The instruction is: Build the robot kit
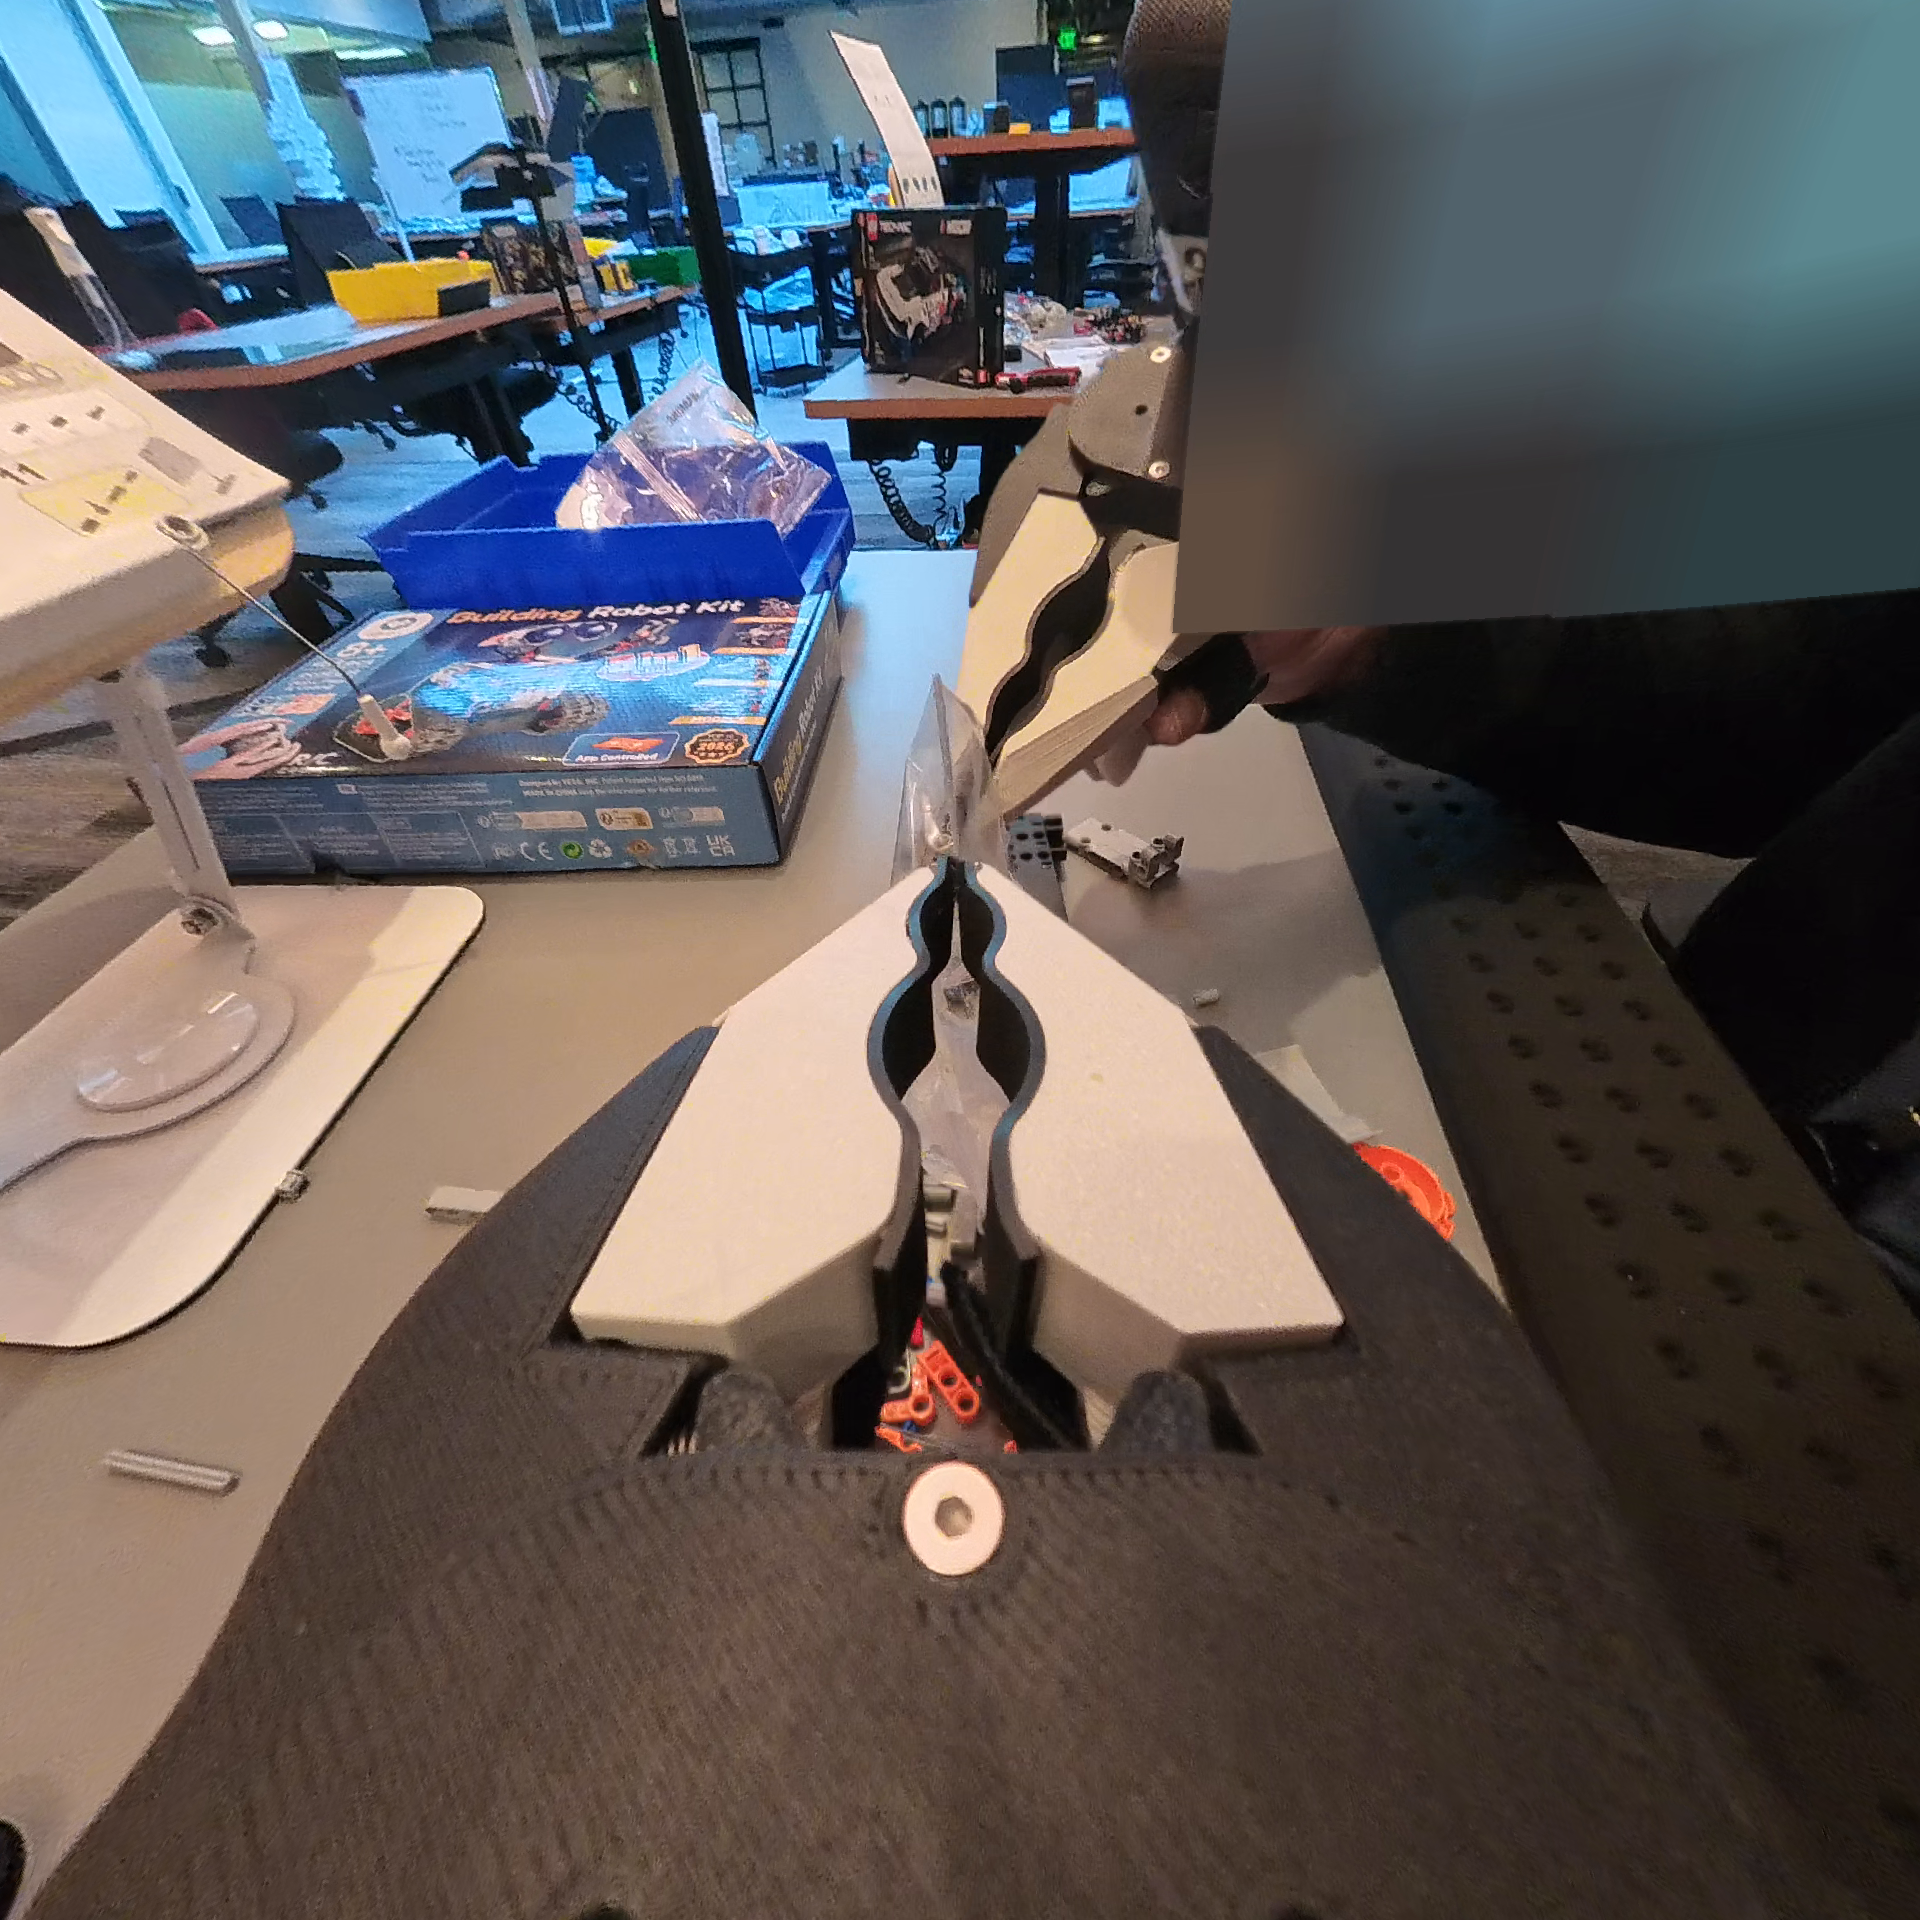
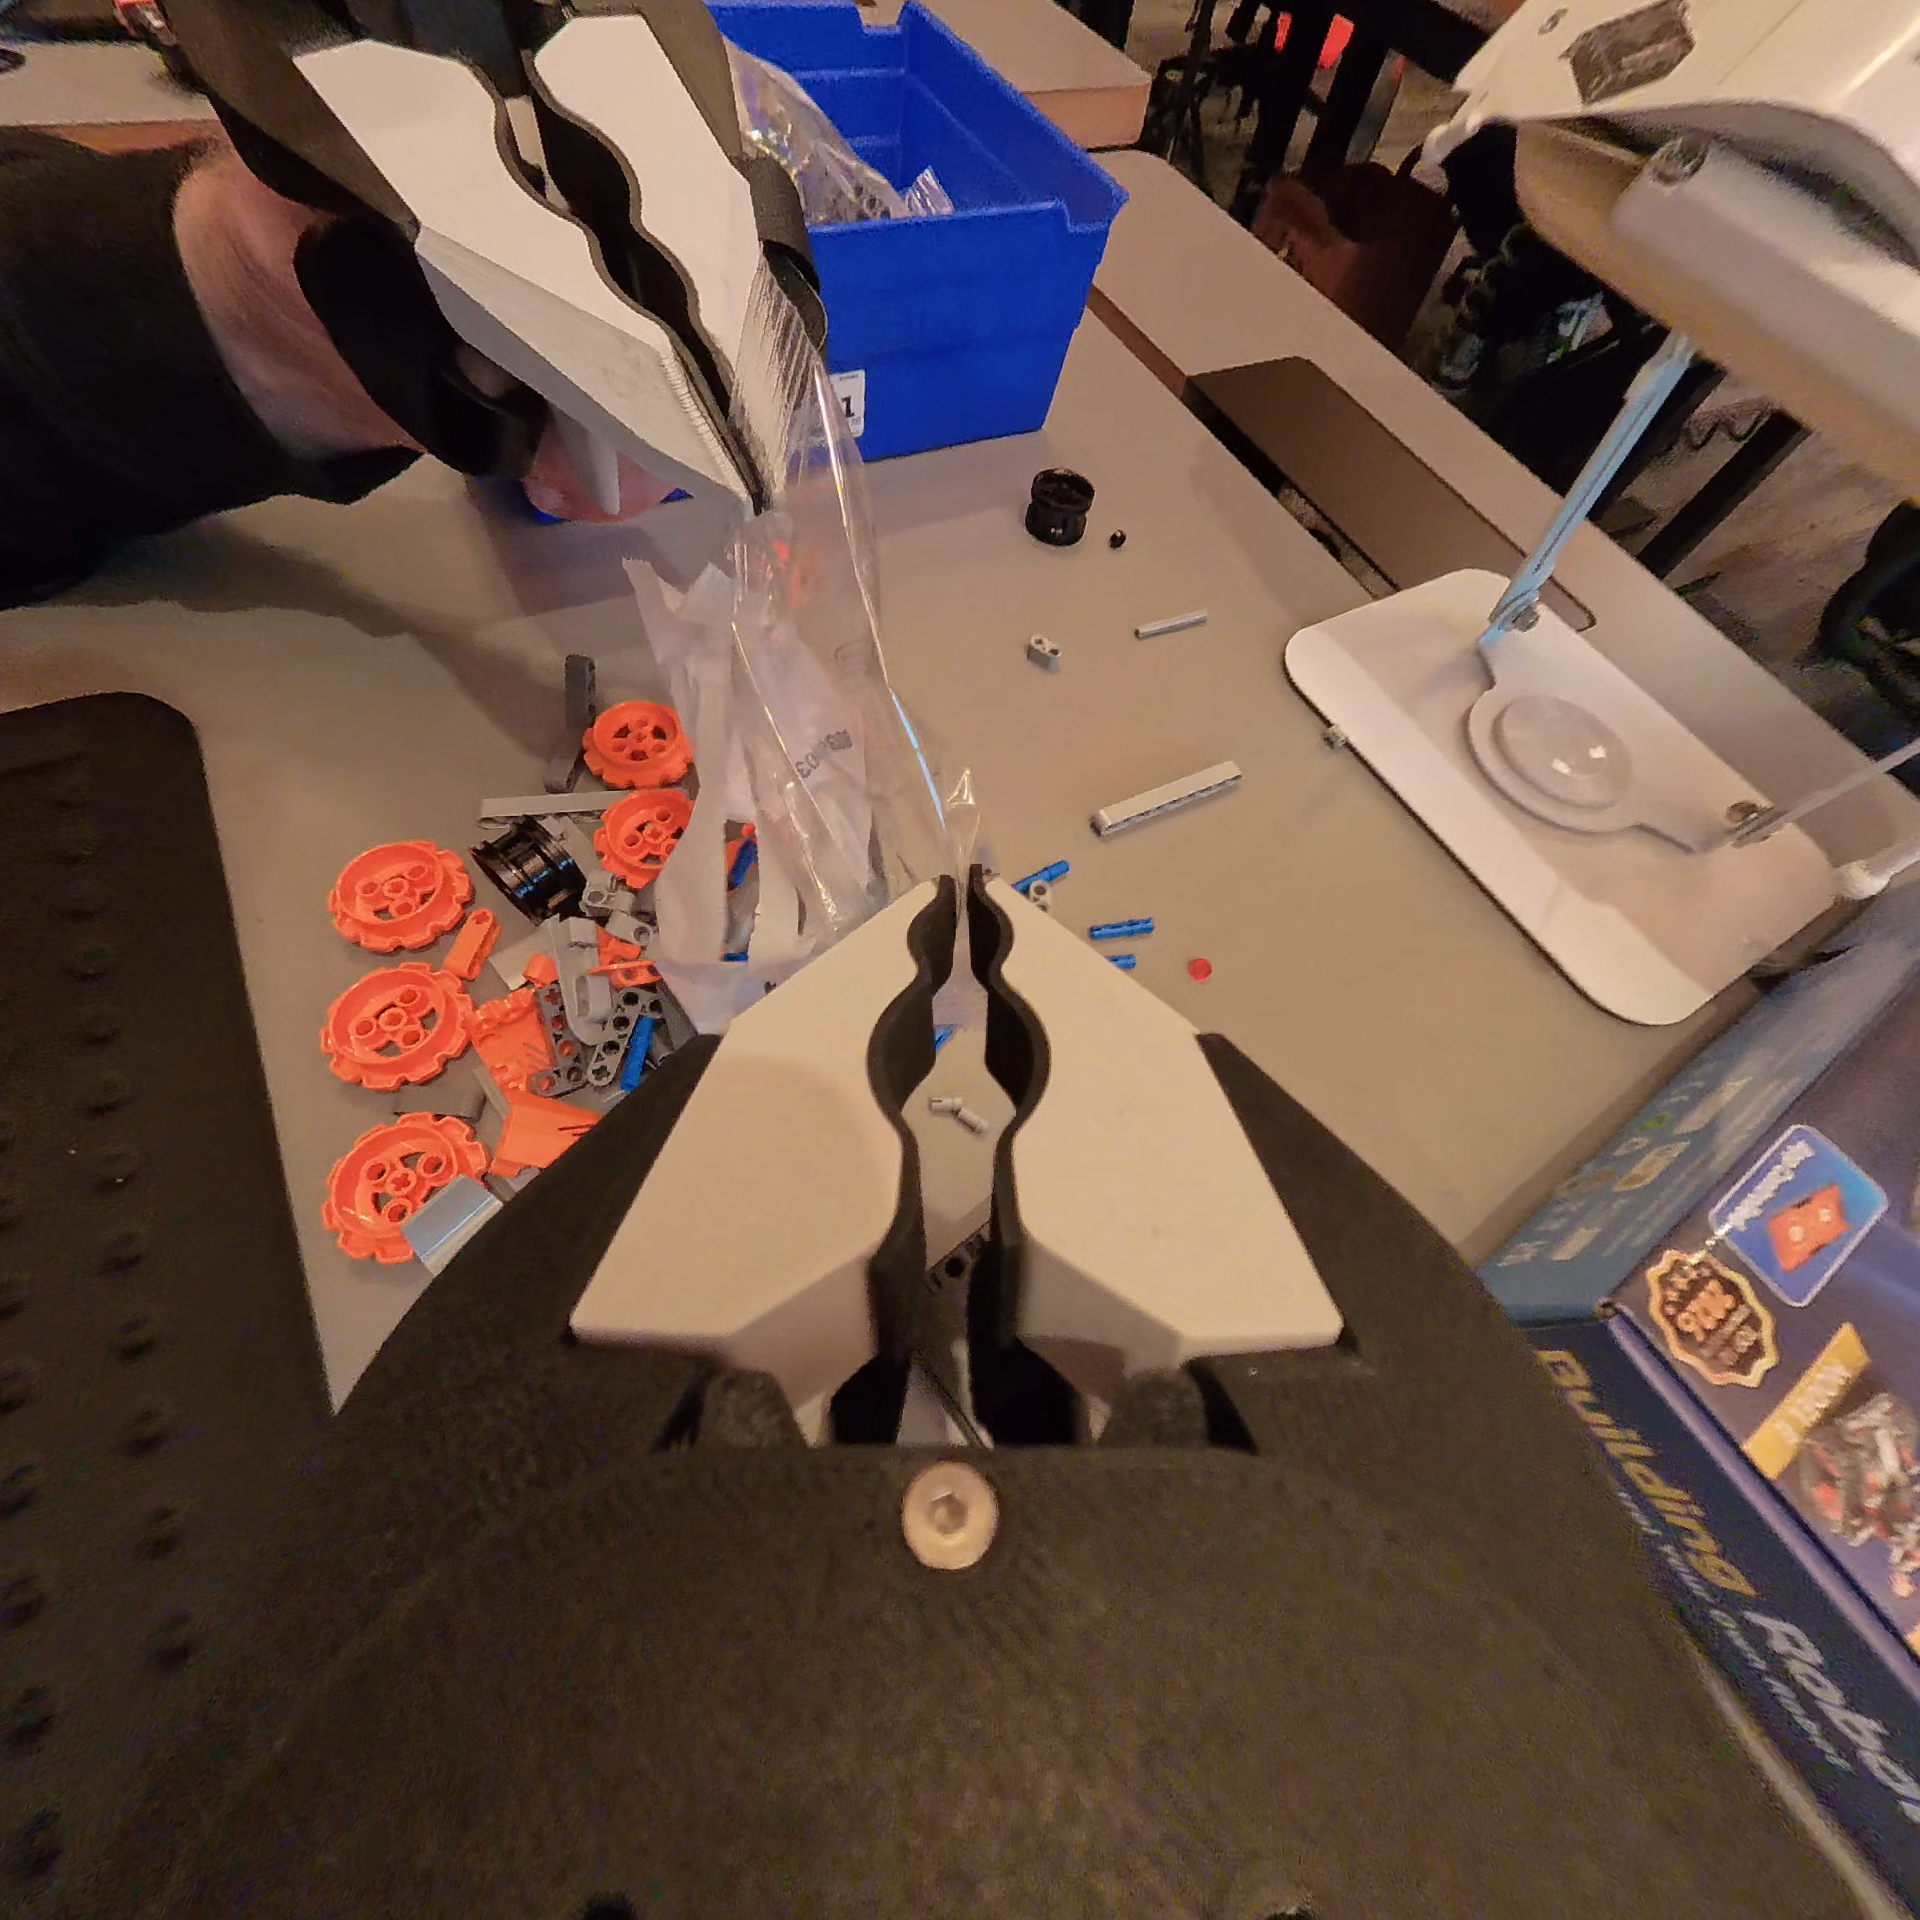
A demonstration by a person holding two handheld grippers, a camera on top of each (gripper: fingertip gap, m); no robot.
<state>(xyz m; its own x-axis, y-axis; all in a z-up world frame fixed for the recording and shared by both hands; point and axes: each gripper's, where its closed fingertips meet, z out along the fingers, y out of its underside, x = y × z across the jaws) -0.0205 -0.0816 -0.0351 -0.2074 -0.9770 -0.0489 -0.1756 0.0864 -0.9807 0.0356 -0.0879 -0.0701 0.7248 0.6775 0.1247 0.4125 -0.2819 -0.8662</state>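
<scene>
Your left gripper (image 1: 954, 868) is closed on one edge of the clear plastic bag (image 2: 810, 748), and your right gripper (image 2: 961, 883) is pinched shut on another edge, so the bag hangs stretched between the two just above the table (image 2: 1299, 499). A few loose pieces appear to remain inside.

The risk, as I judge it, is the thin film: pull the grippers apart too hard and it may tear or slip from one pinch, dropping the bag. Tilt it carelessly and small parts could bounce off the table edge.

Below the bag, orange wheels (image 2: 390, 1023) and grey and blue parts lie in a heap, with a grey beam (image 2: 1166, 798) and a black wheel hub (image 2: 1058, 506) scattered farther off. A blue bin (image 2: 966, 260), a kit box (image 1: 499, 748) and a white lamp base (image 2: 1538, 790) share the grey table. Behind lies a workshop with more tables and a whiteboard (image 1: 431, 135).
</scene>
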